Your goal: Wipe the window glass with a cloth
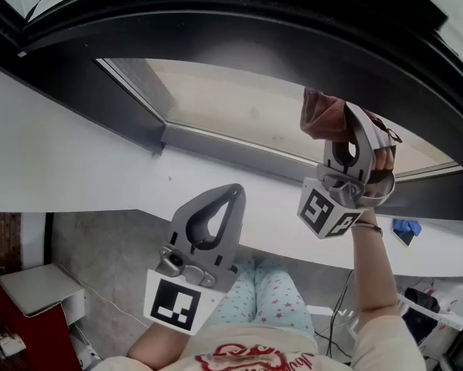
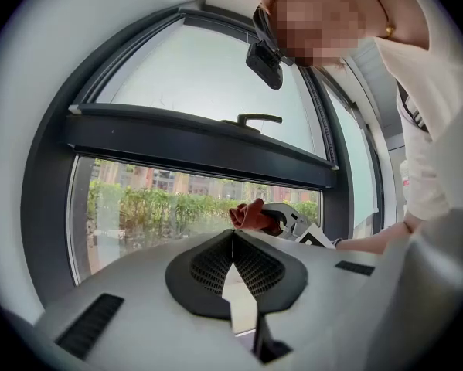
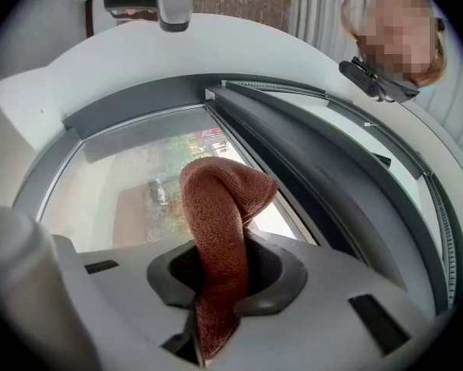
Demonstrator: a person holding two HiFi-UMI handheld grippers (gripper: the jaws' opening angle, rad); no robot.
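Window glass: right gripper clamps cloth near frame; left gripper clenched, empty.

Right tool with reddish cloth by the window glass, left tool lower, apart

The cloth is partly hidden inside the right tongs, and its contact with the glass is unclear
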